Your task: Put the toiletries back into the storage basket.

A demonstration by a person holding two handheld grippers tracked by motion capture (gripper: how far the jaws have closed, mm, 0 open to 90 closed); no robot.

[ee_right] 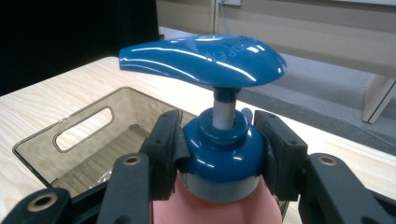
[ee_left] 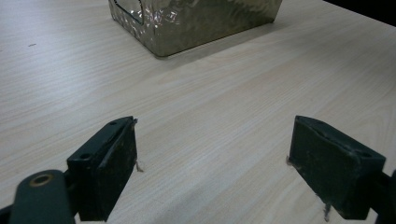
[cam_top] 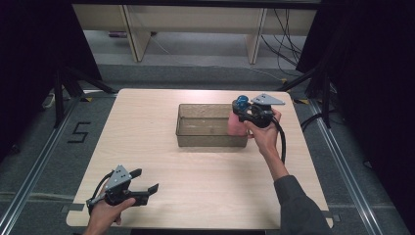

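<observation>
Right gripper (ee_right: 219, 158) squeezed tight on pump bottle (cam_top: 237, 125) by its blue cap, hanging over bin (cam_top: 195, 138) to drop inside.

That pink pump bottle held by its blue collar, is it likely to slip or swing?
The pump bottle probably stays put: the jaws pinch under its flared collar. The glossy plastic looks slippery, though. Gripped at the top, the pink body may swing a little.

Worktop (ee_left: 210, 107) showing pale matt wood grain. Bin (cam_top: 211, 138) looking like smoky translucent plastic, dimpled and glinting. Pump bottle (ee_right: 224, 154) wearing glossy blue plastic cap; body showing matt pink. Hand-held gripper pads (ee_left: 112, 163) appearing matt black, fraying.
</observation>
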